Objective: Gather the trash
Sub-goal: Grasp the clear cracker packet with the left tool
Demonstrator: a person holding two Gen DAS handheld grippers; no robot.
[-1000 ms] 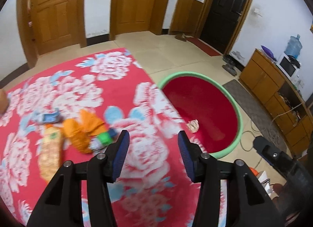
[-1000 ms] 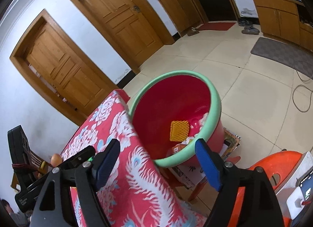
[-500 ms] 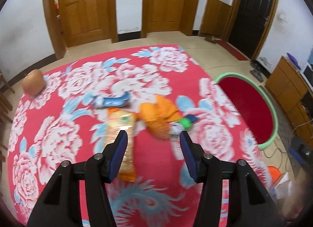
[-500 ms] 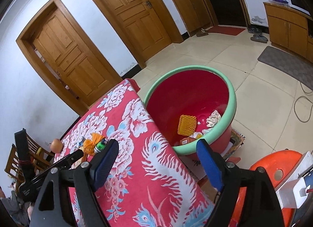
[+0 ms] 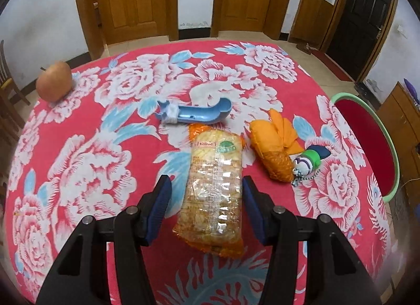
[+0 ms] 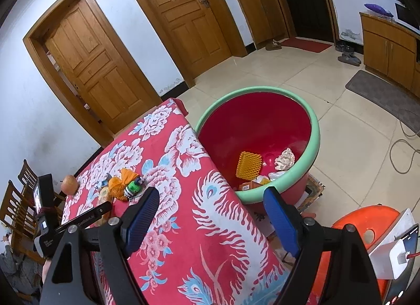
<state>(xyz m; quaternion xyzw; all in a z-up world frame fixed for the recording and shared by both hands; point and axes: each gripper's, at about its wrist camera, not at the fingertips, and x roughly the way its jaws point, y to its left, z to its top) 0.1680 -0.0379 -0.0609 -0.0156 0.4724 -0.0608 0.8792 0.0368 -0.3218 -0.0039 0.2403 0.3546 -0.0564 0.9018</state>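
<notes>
Snack packet (image 5: 214, 189) now between left gripper (image 5: 207, 205) jaws — spread, not touching, right gripper (image 6: 210, 215) spread, empty

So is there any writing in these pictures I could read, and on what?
Snack packet: printed red lines and a green round logo, too blurred to read.
Left gripper's side: pale lettering, too small to read.
Phone screen: too small to read.
Nothing else carries text.

Tub (image 5: 393, 152) cut off at right edge
</notes>
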